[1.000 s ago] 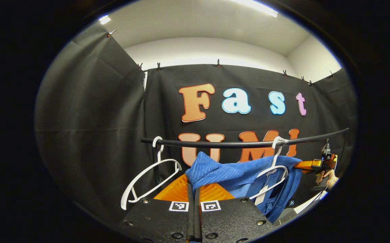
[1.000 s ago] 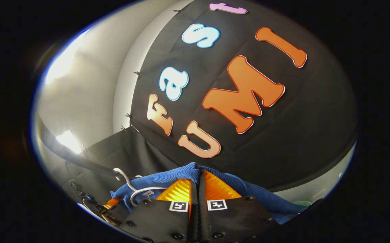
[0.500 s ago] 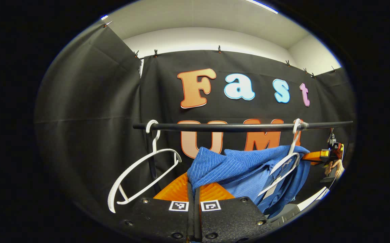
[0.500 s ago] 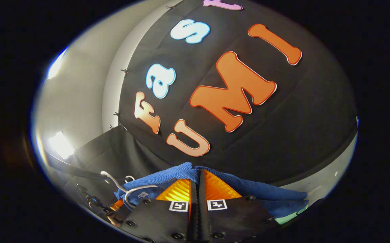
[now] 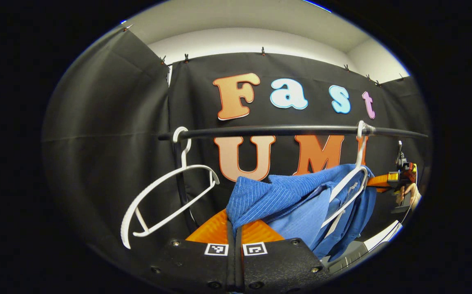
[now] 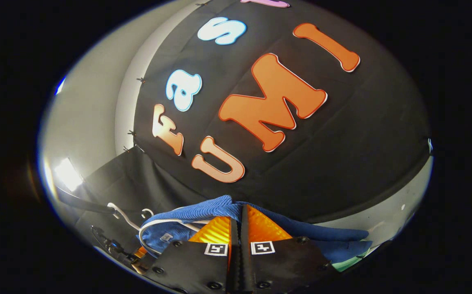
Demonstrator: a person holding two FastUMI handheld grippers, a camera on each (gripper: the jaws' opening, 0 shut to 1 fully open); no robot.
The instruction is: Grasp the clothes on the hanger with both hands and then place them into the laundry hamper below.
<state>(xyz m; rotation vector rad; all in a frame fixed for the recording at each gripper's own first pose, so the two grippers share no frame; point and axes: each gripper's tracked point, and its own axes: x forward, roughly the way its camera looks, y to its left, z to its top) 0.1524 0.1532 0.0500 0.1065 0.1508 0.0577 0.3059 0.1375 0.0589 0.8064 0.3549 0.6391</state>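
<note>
Clothes [image 5: 289, 200] pinched by both claws, apparently half off hanger [image 5: 348, 192].

We stood in a recording booth, not a home: black cloth [image 5: 109, 122] clipped up as walls filled the frame's middle, a white ceiling [image 5: 252, 16] showed along the top, and a black clothes rail [image 5: 285, 130] with white hangers [image 5: 166, 196] crossed the centre.
</note>
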